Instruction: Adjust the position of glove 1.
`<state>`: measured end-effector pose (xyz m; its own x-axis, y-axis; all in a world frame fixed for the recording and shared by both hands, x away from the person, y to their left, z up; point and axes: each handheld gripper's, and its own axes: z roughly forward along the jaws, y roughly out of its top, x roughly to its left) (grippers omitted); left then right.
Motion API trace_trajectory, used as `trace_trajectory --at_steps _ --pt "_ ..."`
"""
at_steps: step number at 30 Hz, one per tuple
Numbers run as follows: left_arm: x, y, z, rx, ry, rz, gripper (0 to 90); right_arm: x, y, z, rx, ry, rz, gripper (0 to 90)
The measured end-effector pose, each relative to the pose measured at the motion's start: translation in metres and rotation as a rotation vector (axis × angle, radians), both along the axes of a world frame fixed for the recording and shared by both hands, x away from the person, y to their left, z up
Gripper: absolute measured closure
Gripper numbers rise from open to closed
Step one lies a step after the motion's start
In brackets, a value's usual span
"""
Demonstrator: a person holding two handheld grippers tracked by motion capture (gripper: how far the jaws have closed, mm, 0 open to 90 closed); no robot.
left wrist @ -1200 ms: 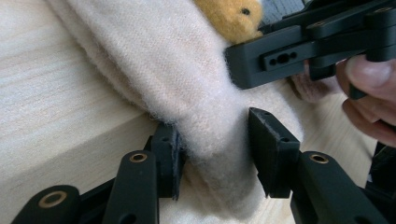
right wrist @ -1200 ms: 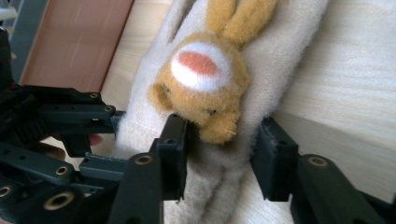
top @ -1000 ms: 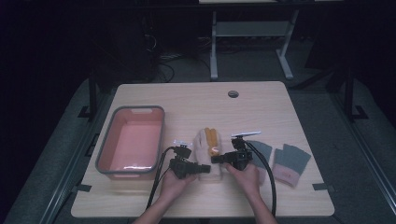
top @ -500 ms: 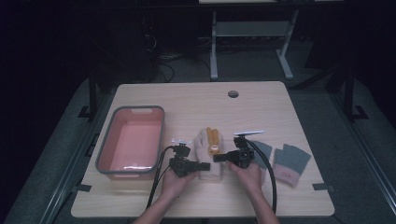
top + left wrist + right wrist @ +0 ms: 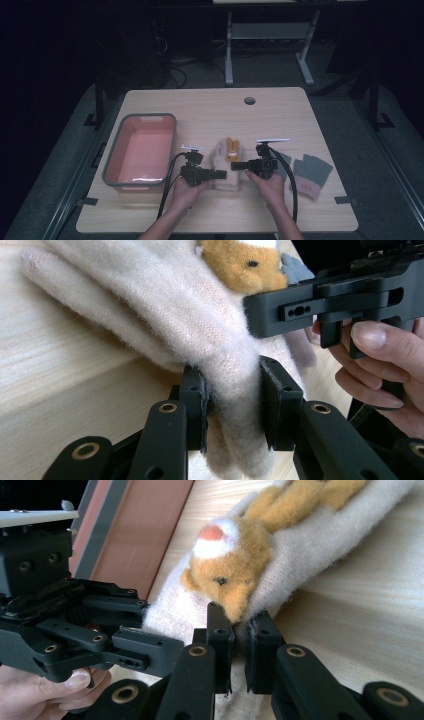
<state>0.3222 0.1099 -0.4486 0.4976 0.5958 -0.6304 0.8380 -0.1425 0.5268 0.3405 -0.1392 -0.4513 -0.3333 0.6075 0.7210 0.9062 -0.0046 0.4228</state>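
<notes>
Two grips: left gripper (image 5: 232, 400) is clamped on the near edge of the fluffy cream knitted mitten (image 5: 226, 165); right gripper (image 5: 239, 640) pinches the same mitten just under its orange plush animal patch (image 5: 240, 570).
Mitten's place: flat on the pale wooden table (image 5: 210, 110), between the two grippers.
Nearby: pink plastic tub with grey rim (image 5: 142, 150) beyond the left gripper; grey knitted gloves (image 5: 310, 172) beyond the right.
Risk: thin bites of fuzzy wool — a lift or opposed pull could slip one side free, or stretch the knit.
Change: the right gripper has come closer to the left — the mitten lies as before.
</notes>
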Motion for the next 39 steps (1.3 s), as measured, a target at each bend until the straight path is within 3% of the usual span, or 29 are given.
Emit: trace_trajectory --at_steps 5,17,22,32,39 --pt "0.001 -0.001 0.007 -0.005 -0.022 -0.020 67.8 -0.001 -0.005 0.004 0.028 -0.005 -0.007 83.3" --pt "0.004 0.003 0.023 -0.026 -0.045 -0.024 67.8 0.001 -0.005 0.022 0.039 -0.037 0.000 83.3" --pt "0.008 0.004 0.026 -0.046 -0.032 -0.019 67.8 0.004 -0.004 0.028 0.019 -0.048 0.004 83.3" --pt "0.010 0.006 0.033 -0.047 -0.045 -0.029 67.8 0.006 -0.004 0.035 0.031 -0.052 0.002 83.3" --pt "0.010 0.009 0.040 -0.056 -0.055 -0.023 67.8 0.007 0.000 0.046 0.000 -0.072 0.019 83.3"
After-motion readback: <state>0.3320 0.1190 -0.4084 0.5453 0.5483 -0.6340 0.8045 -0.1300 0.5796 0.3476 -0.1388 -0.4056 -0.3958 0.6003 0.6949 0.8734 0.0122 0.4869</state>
